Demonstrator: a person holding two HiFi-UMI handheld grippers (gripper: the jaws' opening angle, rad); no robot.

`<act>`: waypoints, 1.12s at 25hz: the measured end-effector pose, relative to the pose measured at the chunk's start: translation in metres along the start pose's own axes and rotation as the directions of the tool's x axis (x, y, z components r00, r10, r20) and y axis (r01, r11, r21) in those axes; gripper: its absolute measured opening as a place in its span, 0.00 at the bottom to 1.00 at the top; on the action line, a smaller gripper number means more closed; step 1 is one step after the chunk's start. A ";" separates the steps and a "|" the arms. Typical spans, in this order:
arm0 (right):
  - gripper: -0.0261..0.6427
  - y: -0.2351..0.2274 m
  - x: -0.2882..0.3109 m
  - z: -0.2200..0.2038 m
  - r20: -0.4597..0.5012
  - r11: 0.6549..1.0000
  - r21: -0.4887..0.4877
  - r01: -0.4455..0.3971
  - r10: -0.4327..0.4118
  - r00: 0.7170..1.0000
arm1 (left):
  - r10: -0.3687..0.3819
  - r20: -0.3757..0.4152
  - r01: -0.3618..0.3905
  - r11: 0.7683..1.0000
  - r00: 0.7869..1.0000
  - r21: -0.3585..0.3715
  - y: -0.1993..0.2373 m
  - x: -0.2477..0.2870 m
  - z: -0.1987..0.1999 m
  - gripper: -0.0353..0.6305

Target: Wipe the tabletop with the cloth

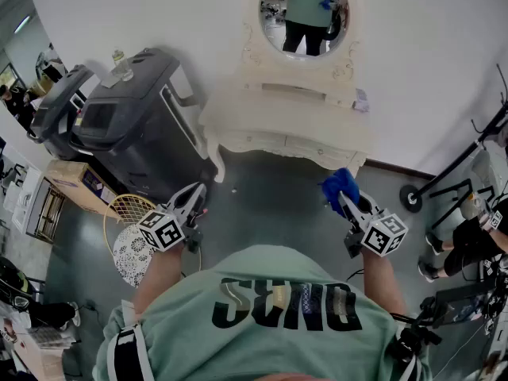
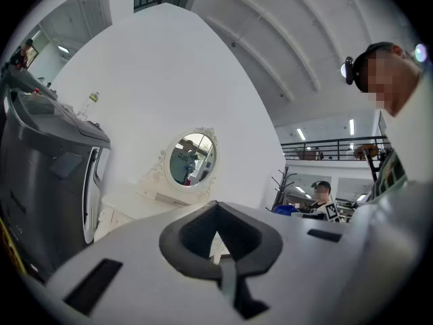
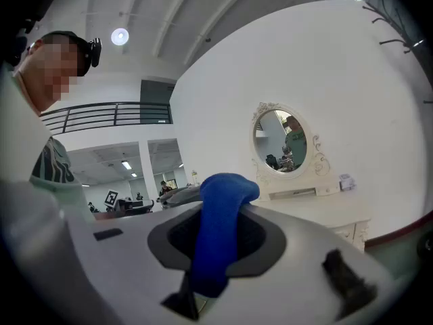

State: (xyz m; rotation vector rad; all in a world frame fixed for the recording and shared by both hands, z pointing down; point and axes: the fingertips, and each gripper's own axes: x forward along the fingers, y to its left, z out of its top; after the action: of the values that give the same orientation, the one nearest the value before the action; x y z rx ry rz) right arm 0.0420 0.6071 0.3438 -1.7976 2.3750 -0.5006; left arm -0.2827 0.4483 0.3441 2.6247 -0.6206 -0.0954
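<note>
**Cloth gripped, not on the table yet**

We have the blue cloth [image 3: 218, 230] clamped in the right gripper [image 3: 215, 263]. Its jaws are closed on it, and the cloth bulges up over the jaw tips. From the head view the cloth [image 1: 339, 184] sits off the dressing table [image 1: 262, 144], just in front of its right front corner, over the grey floor [image 1: 270, 205]. It is clear of the tabletop [image 1: 278, 109].

The right gripper [image 1: 344, 200] points toward that corner. The left gripper [image 1: 193, 198] sits in front of the table's left front leg, apart from it. Its jaws are pressed together with nothing between them, as we see in the left gripper view [image 2: 218, 248].

The oval mirror [image 1: 304, 10] stands at the back of the table. A dark machine [image 1: 135, 121] is directly left of the table.
</note>
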 end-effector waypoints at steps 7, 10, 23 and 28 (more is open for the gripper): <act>0.17 -0.012 0.003 0.000 0.006 1.000 0.003 -0.011 0.011 1.000 | 0.004 -0.010 -0.004 1.000 1.000 -0.004 -0.001 0.014 -0.002 0.05; 0.17 -0.018 0.005 0.002 0.006 1.000 0.001 -0.016 0.016 1.000 | 0.002 -0.010 -0.002 1.000 1.000 -0.005 -0.002 0.022 -0.002 0.05; 0.17 -0.055 -0.002 0.011 0.001 0.997 0.047 -0.054 0.054 0.999 | 0.042 -0.023 -0.043 0.999 0.999 -0.019 -0.015 0.056 -0.011 0.05; 0.17 -0.077 0.002 0.006 -0.036 0.996 0.058 -0.069 0.071 0.997 | 0.057 -0.044 -0.059 0.998 0.997 -0.037 -0.019 0.076 -0.026 0.05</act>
State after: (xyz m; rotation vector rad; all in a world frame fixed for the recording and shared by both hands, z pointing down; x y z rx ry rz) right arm 0.1134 0.5854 0.3640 -1.6902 2.4130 -0.5926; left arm -0.2025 0.4403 0.3613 2.5632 -0.6728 -0.0331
